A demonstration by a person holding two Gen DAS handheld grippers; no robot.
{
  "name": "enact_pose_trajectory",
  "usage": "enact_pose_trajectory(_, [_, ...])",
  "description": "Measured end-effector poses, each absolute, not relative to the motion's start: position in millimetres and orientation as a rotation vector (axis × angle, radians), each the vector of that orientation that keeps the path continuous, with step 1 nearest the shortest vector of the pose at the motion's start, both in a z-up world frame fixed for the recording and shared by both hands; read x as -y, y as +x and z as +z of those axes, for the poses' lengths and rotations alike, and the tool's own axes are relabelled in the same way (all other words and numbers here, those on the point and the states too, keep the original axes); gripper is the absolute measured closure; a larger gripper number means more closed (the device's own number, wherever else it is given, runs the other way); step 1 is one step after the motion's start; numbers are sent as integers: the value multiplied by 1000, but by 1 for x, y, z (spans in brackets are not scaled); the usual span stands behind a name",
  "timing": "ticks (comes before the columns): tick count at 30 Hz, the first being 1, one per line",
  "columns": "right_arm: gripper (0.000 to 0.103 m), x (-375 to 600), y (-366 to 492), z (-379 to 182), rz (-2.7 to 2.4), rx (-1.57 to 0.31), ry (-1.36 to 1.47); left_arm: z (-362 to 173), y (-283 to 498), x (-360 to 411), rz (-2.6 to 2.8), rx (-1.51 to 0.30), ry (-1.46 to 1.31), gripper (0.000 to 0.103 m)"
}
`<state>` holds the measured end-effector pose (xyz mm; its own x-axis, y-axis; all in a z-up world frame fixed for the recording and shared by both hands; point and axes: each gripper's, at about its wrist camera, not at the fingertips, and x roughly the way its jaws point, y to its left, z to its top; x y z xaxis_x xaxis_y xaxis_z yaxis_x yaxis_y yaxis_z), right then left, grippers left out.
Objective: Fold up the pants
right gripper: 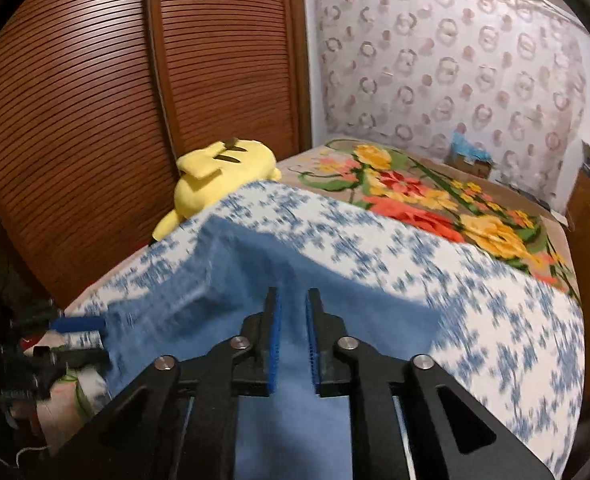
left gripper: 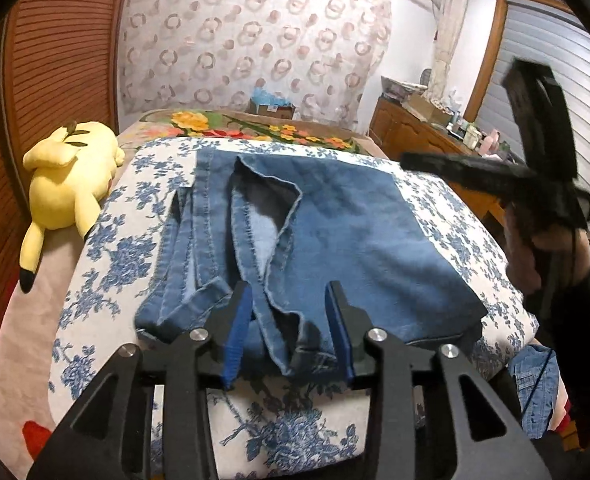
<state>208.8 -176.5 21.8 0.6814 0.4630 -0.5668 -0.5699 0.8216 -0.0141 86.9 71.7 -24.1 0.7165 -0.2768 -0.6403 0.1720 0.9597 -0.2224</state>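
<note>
Blue denim pants (left gripper: 327, 232) lie folded on a blue-flowered white cloth (left gripper: 107, 240) on the bed, with leg ends and seams bunched at the near left. My left gripper (left gripper: 291, 300) is open just above the near edge, its blue pads either side of a denim strip. My right gripper (right gripper: 293, 308) is open with a narrow gap, above the denim (right gripper: 255, 280); this view is motion-blurred. The right gripper also shows in the left wrist view (left gripper: 535, 152), raised at the right. The left gripper shows at the left edge of the right wrist view (right gripper: 79, 336).
A yellow plush toy (left gripper: 67, 184) lies at the left bed edge by a brown slatted wardrobe (right gripper: 95, 100). A flowered blanket (right gripper: 435, 208) covers the far bed. A wooden dresser (left gripper: 411, 128) with clutter stands at right. More denim (left gripper: 535, 384) hangs at lower right.
</note>
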Motion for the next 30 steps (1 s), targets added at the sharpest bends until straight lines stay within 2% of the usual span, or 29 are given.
enact_pose_trajectory(5, [67,203,181,11,530,-601,-176,-33,93,-63,-245,-757,-134,64])
enact_pose_trajectory(17, [65,236,136,-4,461,-670,-122,-63,93,-67,-209,-802,-145,65])
enact_pose_trajectory(19, [65,236,129,-7,456,-676,-119,-64,92,-67,-211,-797,-136,71])
enact_pose_trajectory(21, [65,237,124,-9,470,-689,-102,-65,90,-67,-223,-797,-136,84])
enact_pose_trajectory(24, [65,236,121,-14,473,-703,-97,-58,86,-68,-250,-770,-165,94])
enact_pose_trajectory(30, [65,236,116,-12,481,-698,-85,-28,77,-77,-207,-698,-156,96])
